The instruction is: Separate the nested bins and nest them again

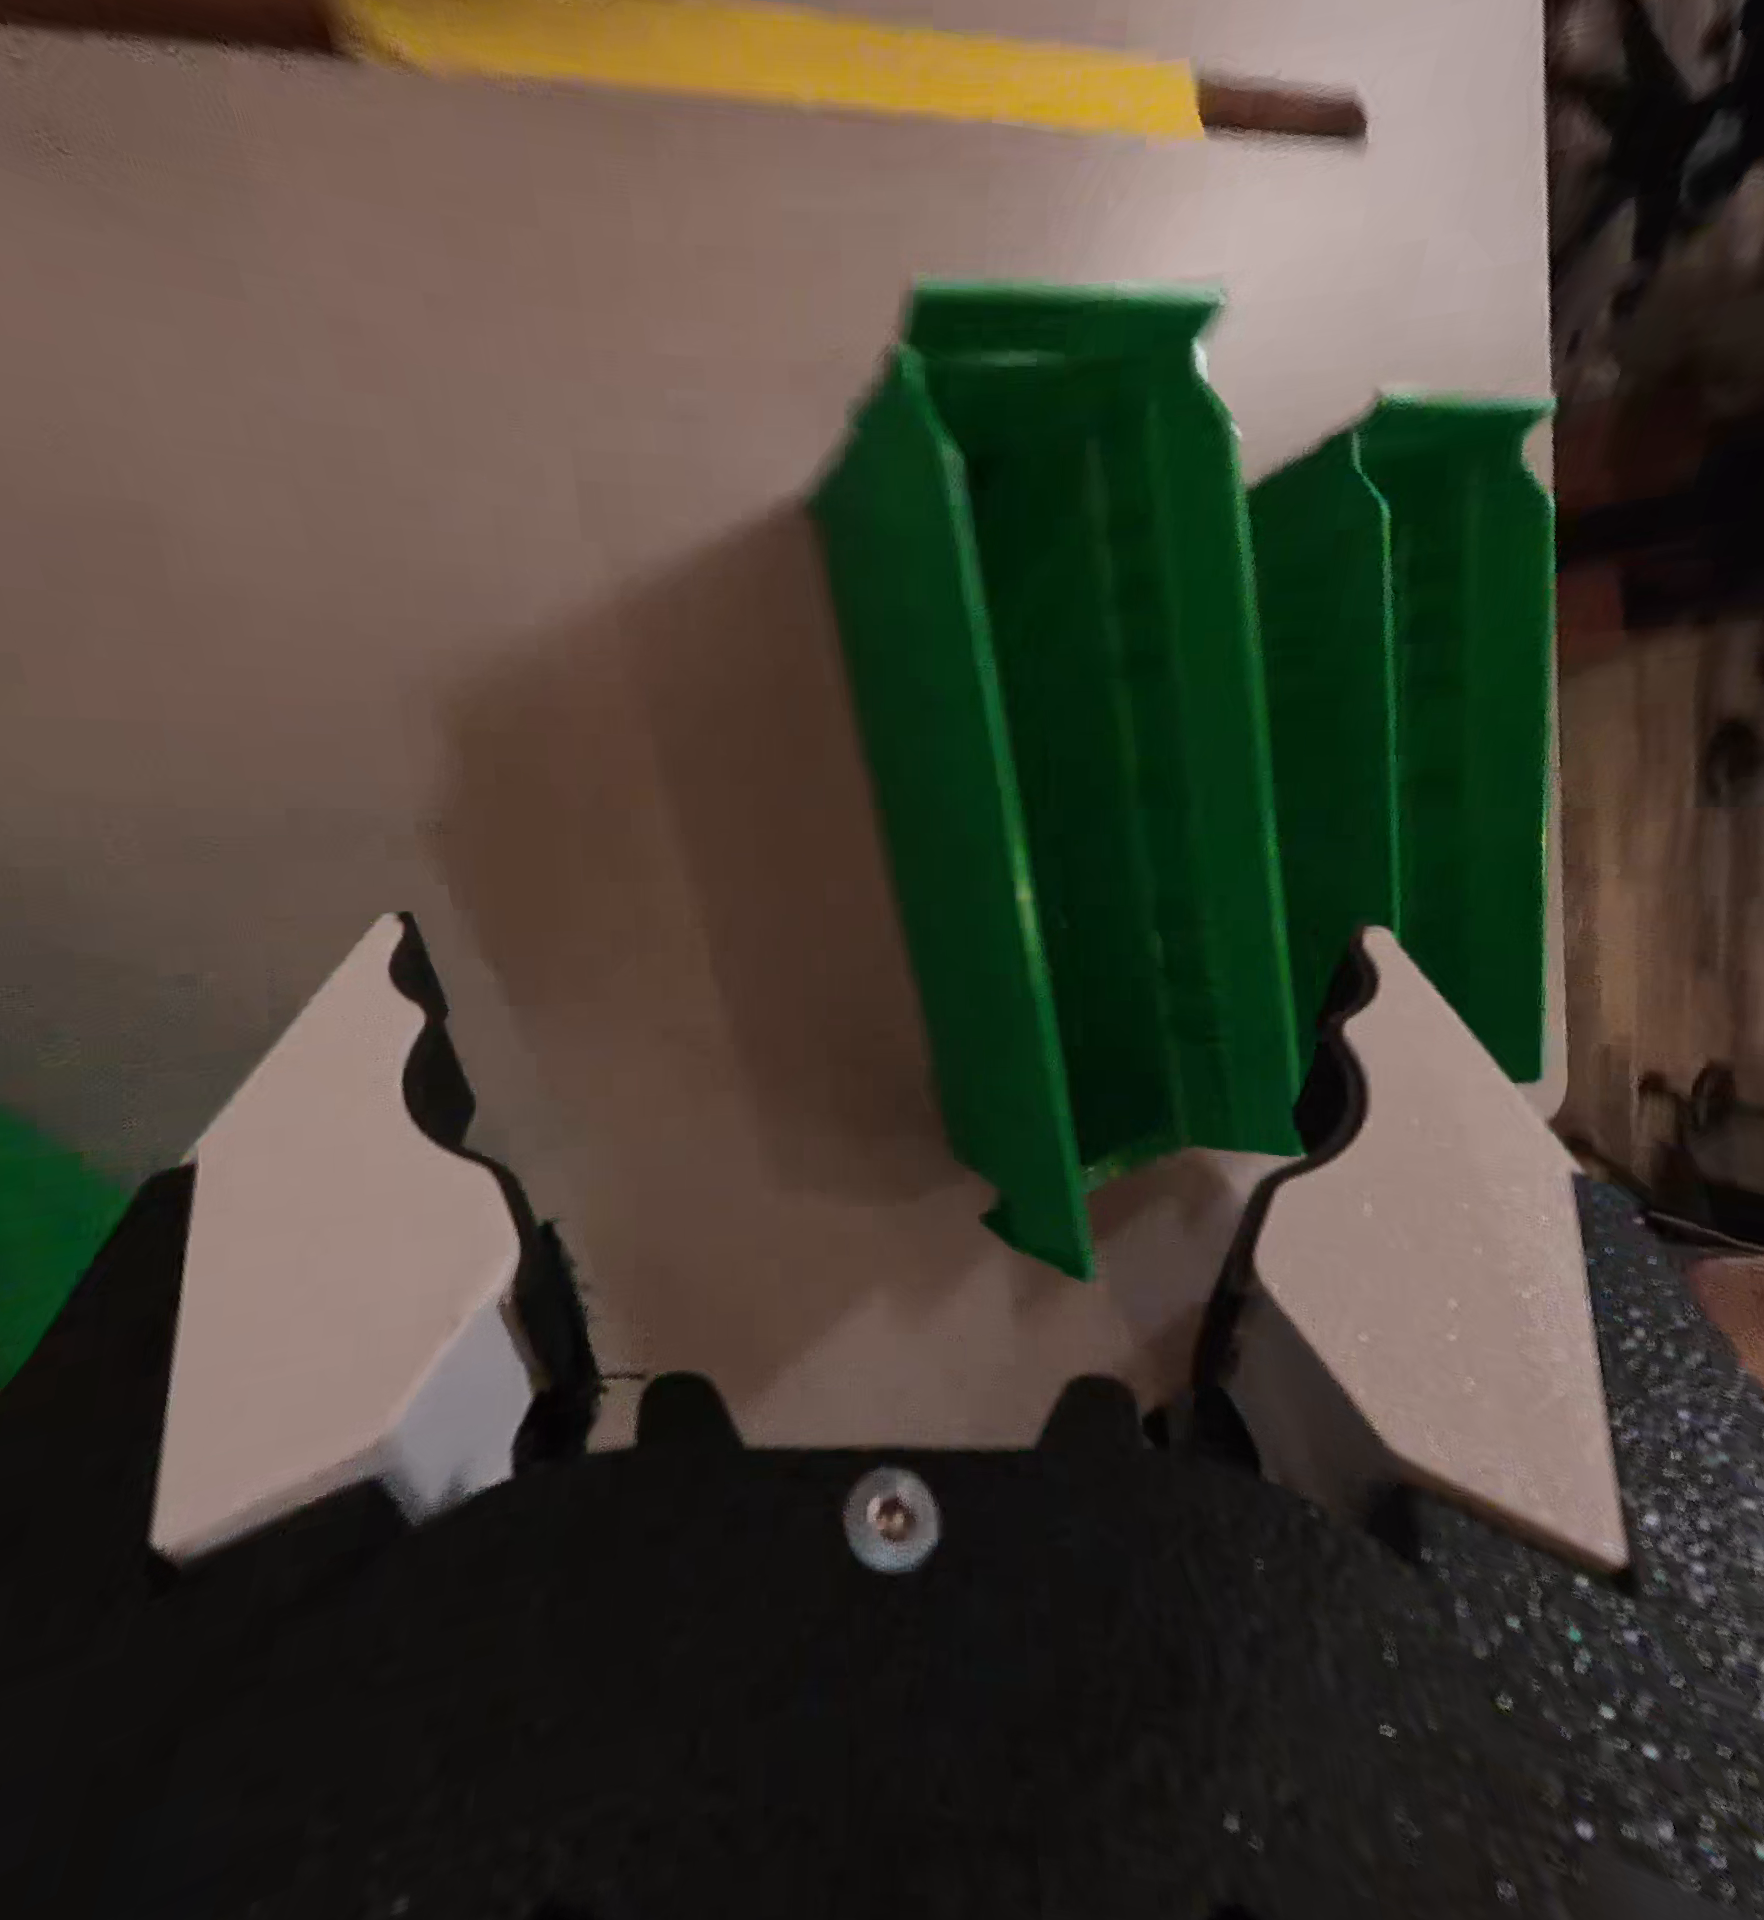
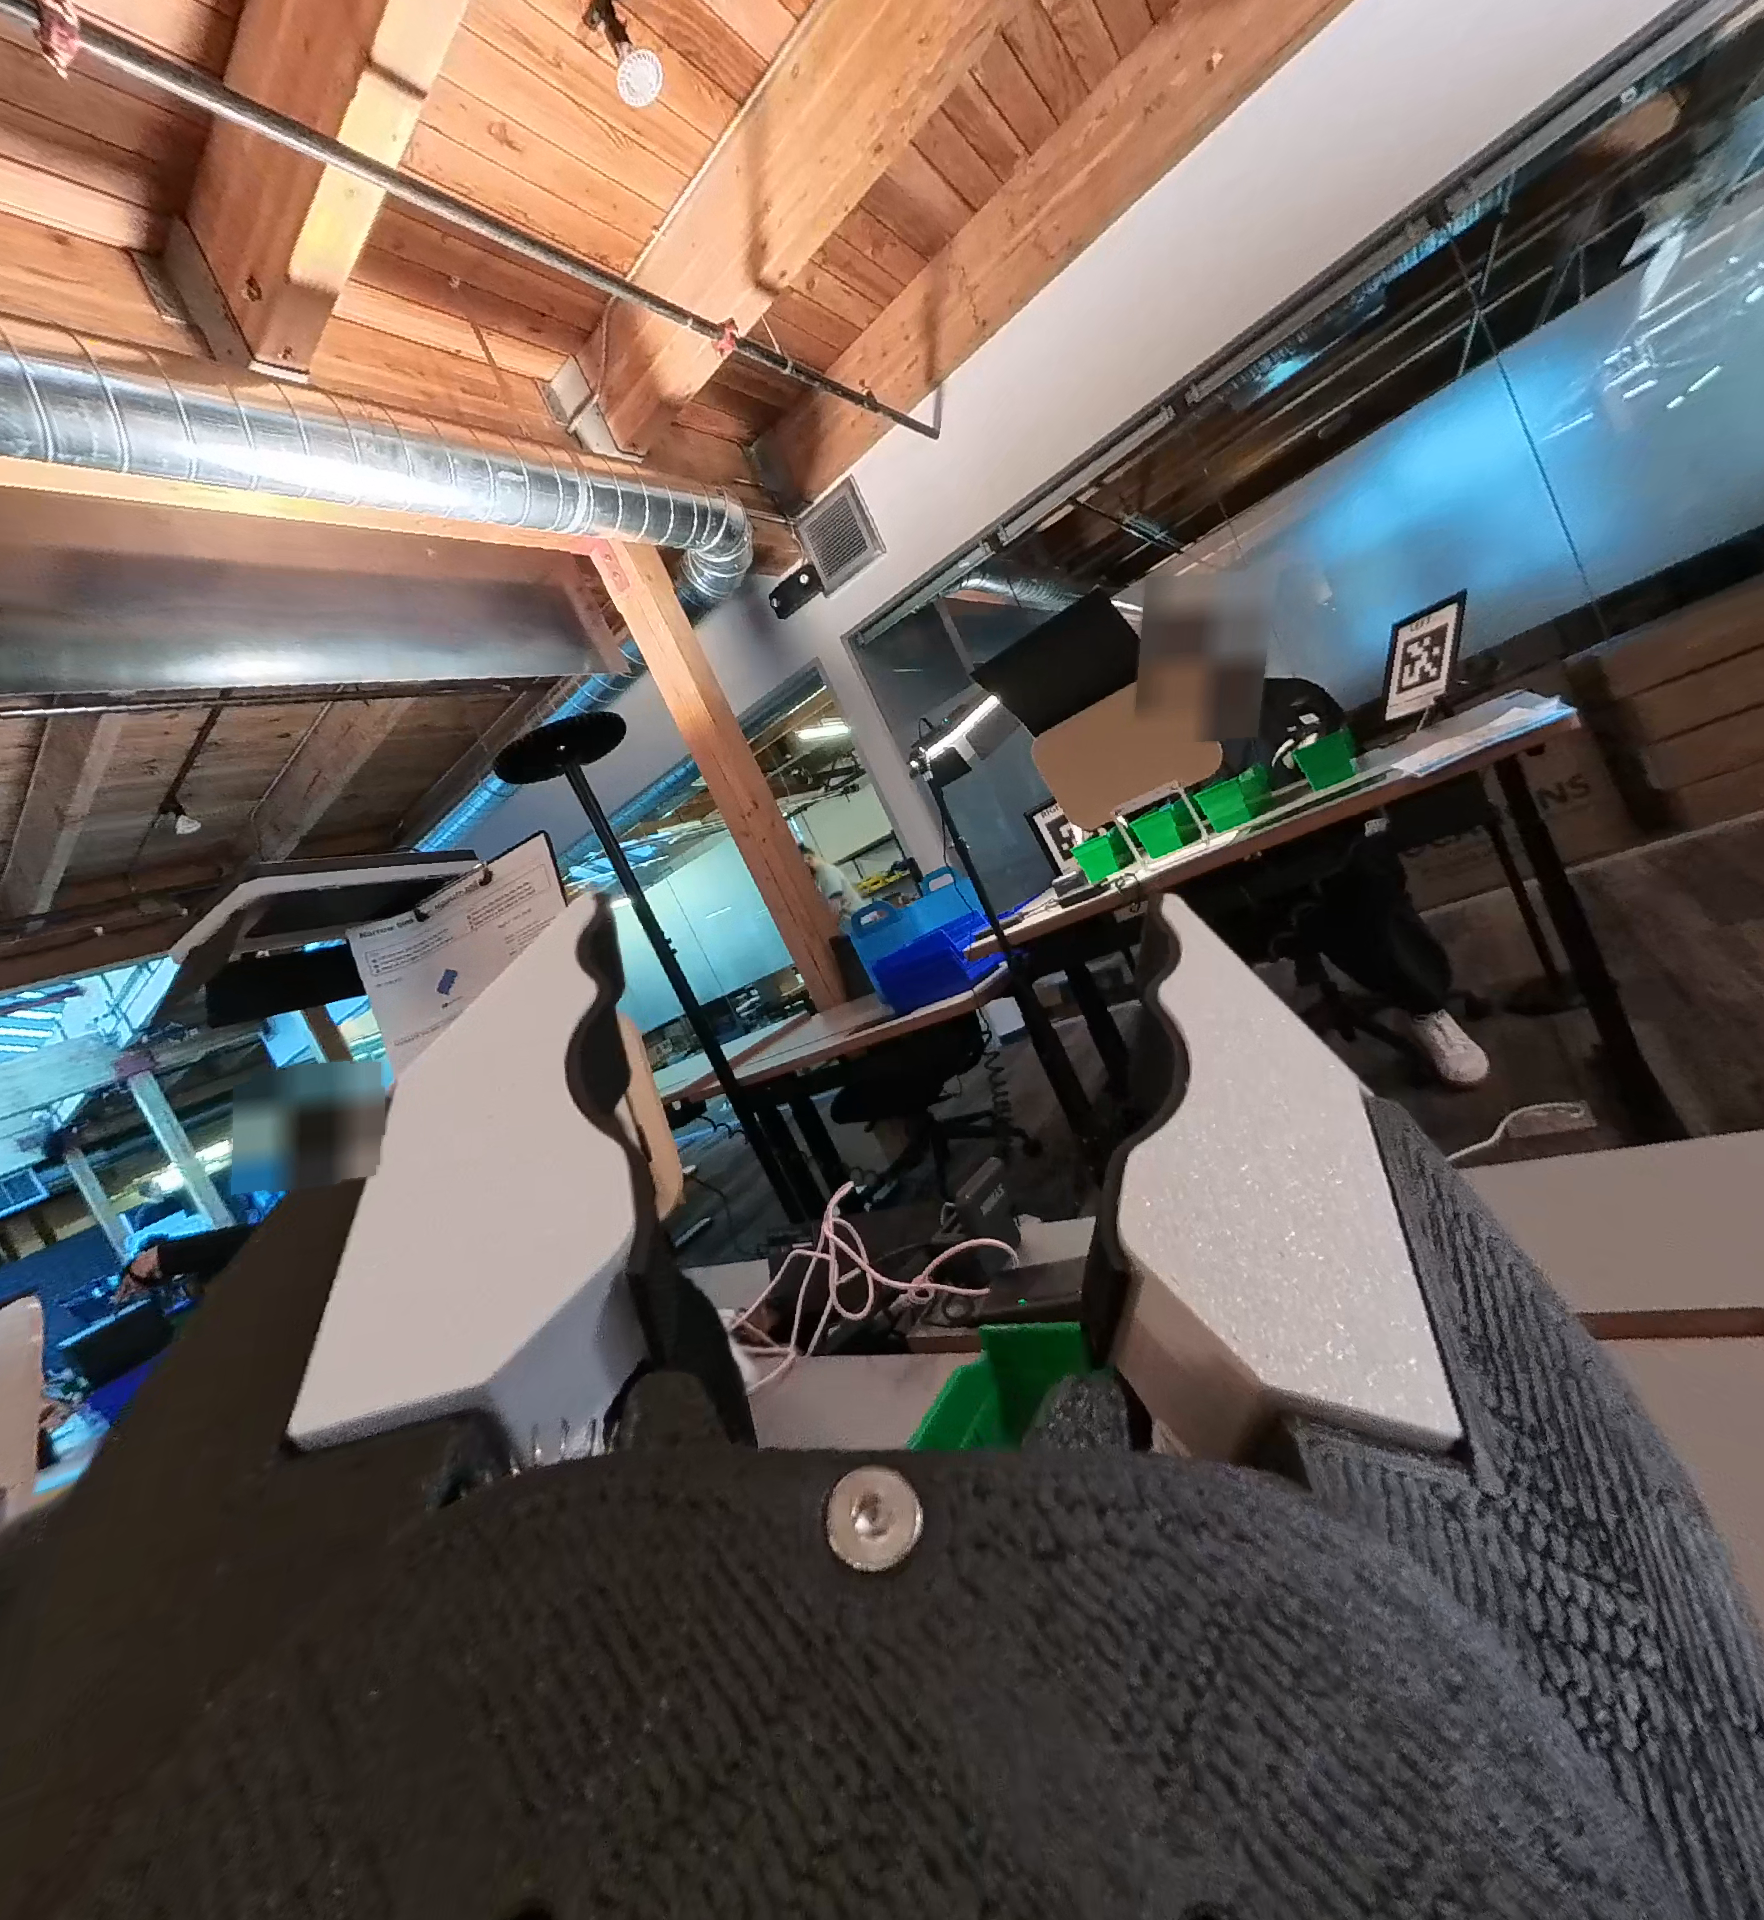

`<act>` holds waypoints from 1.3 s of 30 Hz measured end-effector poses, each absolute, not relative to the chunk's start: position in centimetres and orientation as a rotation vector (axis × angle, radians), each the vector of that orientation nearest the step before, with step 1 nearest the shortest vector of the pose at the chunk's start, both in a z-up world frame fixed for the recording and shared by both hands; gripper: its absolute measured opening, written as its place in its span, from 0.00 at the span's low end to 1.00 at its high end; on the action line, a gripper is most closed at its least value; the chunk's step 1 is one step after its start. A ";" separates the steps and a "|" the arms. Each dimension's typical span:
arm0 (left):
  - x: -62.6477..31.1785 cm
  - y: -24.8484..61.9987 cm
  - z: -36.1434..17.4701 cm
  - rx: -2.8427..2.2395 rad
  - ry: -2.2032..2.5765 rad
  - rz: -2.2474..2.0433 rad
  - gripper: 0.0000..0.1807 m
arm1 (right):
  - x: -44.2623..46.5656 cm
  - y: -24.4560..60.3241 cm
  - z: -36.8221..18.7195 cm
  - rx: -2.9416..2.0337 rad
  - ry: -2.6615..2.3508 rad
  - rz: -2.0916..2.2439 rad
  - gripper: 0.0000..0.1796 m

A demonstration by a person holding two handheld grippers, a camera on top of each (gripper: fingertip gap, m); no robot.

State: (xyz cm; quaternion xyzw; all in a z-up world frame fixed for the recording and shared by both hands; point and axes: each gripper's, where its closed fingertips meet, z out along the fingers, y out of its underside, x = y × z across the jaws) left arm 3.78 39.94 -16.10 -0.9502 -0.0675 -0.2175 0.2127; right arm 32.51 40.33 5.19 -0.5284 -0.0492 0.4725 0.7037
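**Two green bins sit apart, just ahead of the left claw**

The near green bin [image 1: 1054, 748] lies on the pale table [image 1: 338, 520]. It sits just in front of the left claw [image 1: 883, 935], a little to the right of the middle. Its long side runs away from the claw, leaning a bit to the left at the top. Its near end is right by the claw's right finger [image 1: 1418, 1226], maybe touching it; the picture is too blurry to tell. The left claw is spread wide and holds nothing.

The far green bin [image 1: 1449, 727] stands just to the right of the near green bin, at the table's edge. The two bins are side by side, not one inside the other, so I think the next job is to put them together again.

The right claw [image 2: 883, 935] points up at the wooden ceiling, away from the table. It is spread wide too, with nothing in it. A bit of green bin [image 2: 1013, 1382] shows low down by its right finger. The left claw seems better placed for the near green bin.

No writing shows on the bins. A yellow strip [image 1: 753, 62] lies beyond the near green bin. Across the room a square black-and-white marker card [image 2: 1423, 660] stands on a table
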 end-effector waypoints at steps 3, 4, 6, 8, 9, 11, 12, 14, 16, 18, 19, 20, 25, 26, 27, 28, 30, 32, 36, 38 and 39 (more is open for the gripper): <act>10.0 41.2 -18.7 -2.716 -0.083 -0.564 0.88 | 33.0 40.3 5.2 -1.173 -0.102 1.064 0.55; 11.6 41.4 -19.5 -2.743 -0.070 -0.541 0.88 | 33.1 40.3 5.2 -1.168 -0.100 1.066 0.55; 12.9 42.1 -20.9 -2.778 -0.052 -0.384 0.88 | 33.3 40.1 5.2 -1.168 -0.102 1.072 0.55; 12.5 42.3 -22.2 -2.834 0.003 -0.120 0.88 | 33.3 40.0 5.2 -1.177 -0.112 1.076 0.55; 13.0 42.1 -22.9 -2.869 -0.003 -0.104 0.88 | 33.3 40.0 5.2 -1.177 -0.115 1.074 0.55; 13.7 41.7 -24.4 -2.913 -0.051 -0.100 0.88 | 33.4 39.9 5.3 -1.169 -0.111 1.081 0.55; 14.2 41.8 -25.0 -2.916 -0.085 -0.142 0.88 | 33.3 39.9 5.3 -1.168 -0.113 1.091 0.55; 14.6 41.5 -26.0 -2.948 -0.131 -0.196 0.88 | 33.3 39.9 5.3 -1.167 -0.116 1.103 0.55; 14.9 41.4 -26.4 -2.956 -0.168 -0.252 0.88 | 33.4 39.9 5.2 -1.165 -0.113 1.107 0.55; 16.0 41.5 -26.1 -2.936 -0.159 -0.382 0.73 | 33.5 40.1 5.2 -1.165 -0.105 1.110 0.55; 16.0 41.5 -25.9 -2.941 -0.136 -0.401 0.68 | 33.5 40.3 5.0 -1.171 -0.104 1.111 0.55; 15.9 41.3 -25.8 -2.960 -0.108 -0.409 0.65 | 33.5 40.4 4.9 -1.178 -0.102 1.111 0.55; 11.6 40.3 -24.4 -2.962 0.065 -0.251 0.61 | 33.6 40.3 4.9 -1.190 -0.115 1.099 0.55; 10.5 40.1 -23.4 -2.945 0.040 -0.266 0.61 | 33.8 40.3 4.9 -1.186 -0.110 1.090 0.55; 9.5 39.9 -22.0 -2.925 -0.001 -0.311 0.61 | 33.9 40.2 4.9 -1.187 -0.111 1.084 0.55; 8.4 39.5 -20.3 -2.903 -0.051 -0.363 0.61 | 33.9 40.2 4.9 -1.190 -0.112 1.077 0.55; 5.3 38.8 -16.4 -2.848 -0.134 -0.408 0.61 | 34.3 40.3 4.9 -1.188 -0.100 1.062 0.55; 1.0 37.8 -12.8 -2.797 -0.225 -0.350 0.61 | 34.6 40.4 4.8 -1.186 -0.085 1.054 0.55; -7.4 34.4 -8.3 -2.735 -0.462 -0.271 0.62 | 34.7 40.9 4.4 -1.201 -0.070 1.050 0.55; -10.6 32.6 -7.6 -2.701 -0.580 -0.290 0.62 | 34.7 41.2 4.2 -1.206 -0.062 1.053 0.55; -11.8 31.7 -7.7 -2.694 -0.621 -0.305 0.62 | 34.6 41.2 4.2 -1.207 -0.062 1.054 0.55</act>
